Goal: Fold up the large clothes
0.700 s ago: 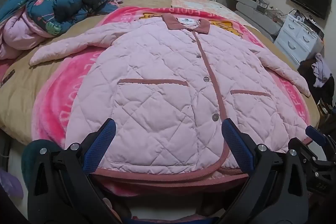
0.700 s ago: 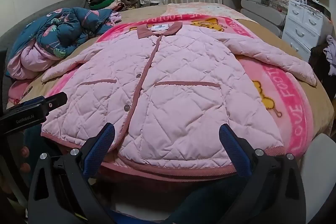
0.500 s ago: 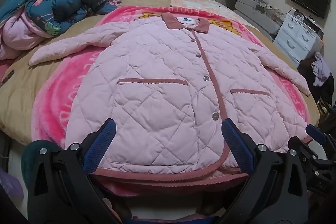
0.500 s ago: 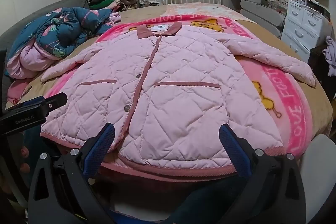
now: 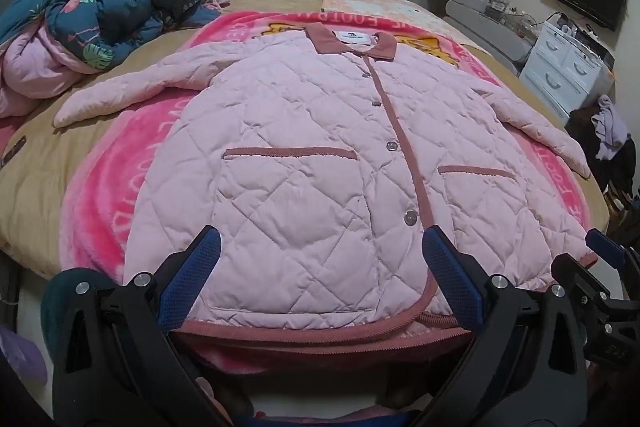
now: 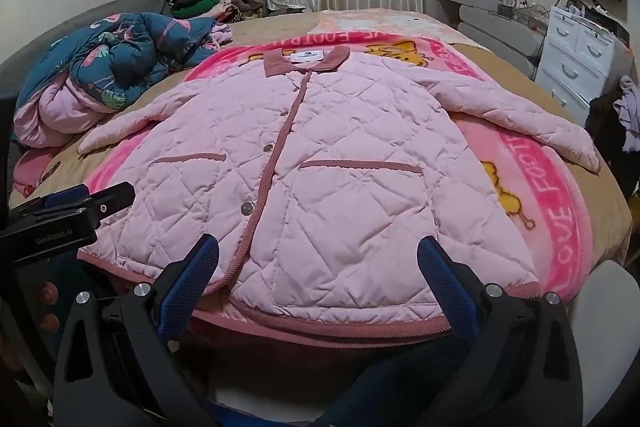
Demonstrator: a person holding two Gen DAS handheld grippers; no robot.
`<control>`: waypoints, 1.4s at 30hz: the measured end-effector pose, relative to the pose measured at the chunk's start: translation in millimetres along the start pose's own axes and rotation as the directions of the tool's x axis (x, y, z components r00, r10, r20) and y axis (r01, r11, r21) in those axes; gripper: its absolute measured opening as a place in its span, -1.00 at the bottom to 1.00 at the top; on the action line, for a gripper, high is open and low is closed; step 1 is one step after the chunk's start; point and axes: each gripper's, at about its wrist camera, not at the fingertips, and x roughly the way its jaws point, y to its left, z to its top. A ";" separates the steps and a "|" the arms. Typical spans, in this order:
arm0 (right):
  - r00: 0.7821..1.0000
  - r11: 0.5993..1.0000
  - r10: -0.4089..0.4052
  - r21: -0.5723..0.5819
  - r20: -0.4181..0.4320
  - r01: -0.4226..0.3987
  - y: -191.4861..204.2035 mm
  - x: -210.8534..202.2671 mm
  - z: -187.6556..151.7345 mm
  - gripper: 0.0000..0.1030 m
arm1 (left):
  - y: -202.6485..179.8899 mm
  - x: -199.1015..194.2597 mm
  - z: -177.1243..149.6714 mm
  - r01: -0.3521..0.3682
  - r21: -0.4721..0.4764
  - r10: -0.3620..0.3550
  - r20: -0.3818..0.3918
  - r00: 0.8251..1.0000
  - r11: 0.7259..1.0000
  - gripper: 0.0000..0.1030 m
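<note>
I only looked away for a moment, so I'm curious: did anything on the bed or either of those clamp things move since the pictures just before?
Hardly anything. The left gripper and the right gripper hang open at the hem of the pink quilted jacket, holding nothing, as before. The jacket lies flat and buttoned on the pink blanket, sleeves spread, and the blue floral quilt is heaped in the same corner.

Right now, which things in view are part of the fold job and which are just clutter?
Job:
- pink quilted jacket, spread flat, buttoned, sleeves out
- left tongs, open at the hem
- right tongs, open at the hem
- pink blanket under the jacket

Lying about:
- blue flamingo quilt
- clothes pile by the curtain
- white drawers
- TV
</note>
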 end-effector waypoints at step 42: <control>1.000 1.000 -0.011 -0.005 0.002 0.011 2.1 -3.4 0.9 0.92 | 4.2 -6.6 6.7 0.002 0.019 -0.002 0.011 1.000 1.000 0.83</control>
